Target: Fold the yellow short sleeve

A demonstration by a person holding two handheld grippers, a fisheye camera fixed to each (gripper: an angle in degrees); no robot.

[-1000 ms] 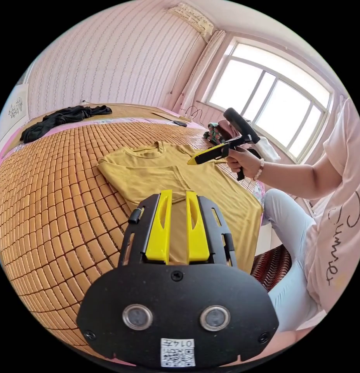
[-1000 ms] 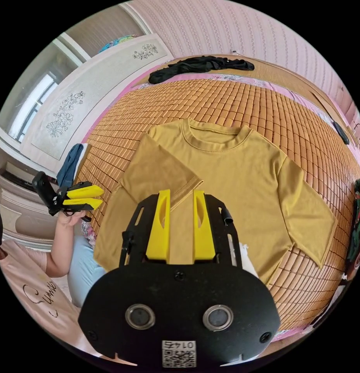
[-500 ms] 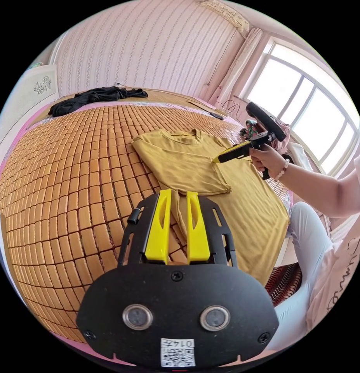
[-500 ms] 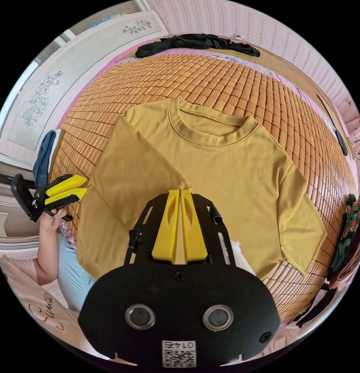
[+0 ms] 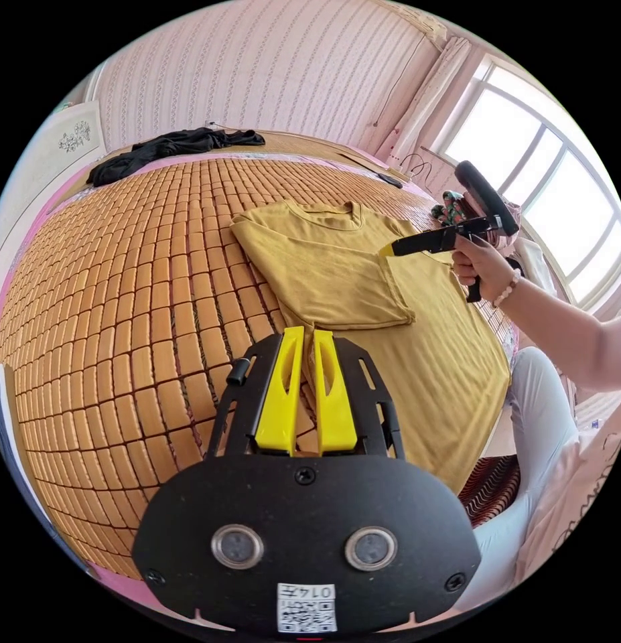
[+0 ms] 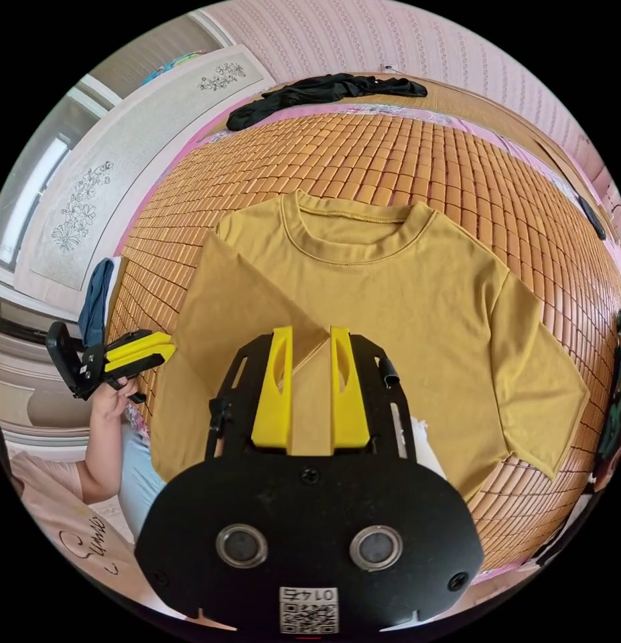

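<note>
1. Since half a second ago the right gripper has let go: its yellow jaws, then nearly together over the tip of the folded sleeve, now stand apart above the cloth with nothing between them.
2. At the far left of the right gripper view, a hand holds the left gripper just beside the shirt's near left edge, its two yellow jaws almost touching.
3. The mustard-yellow short-sleeve T-shirt lies face up on the orange woven bamboo mat that covers the bed, neck toward the far side.
4. Its left sleeve is folded inward across the chest; the right sleeve lies spread flat on the mat.
5. In the left gripper view, the left gripper has its jaws close together at the shirt's edge below the folded sleeve; whether they pinch the cloth cannot be told.
6. Further right in that view, the right gripper hangs over the folded sleeve's far corner.
7. A black crumpled garment lies at the mat's far end, well apart from the shirt.
</note>
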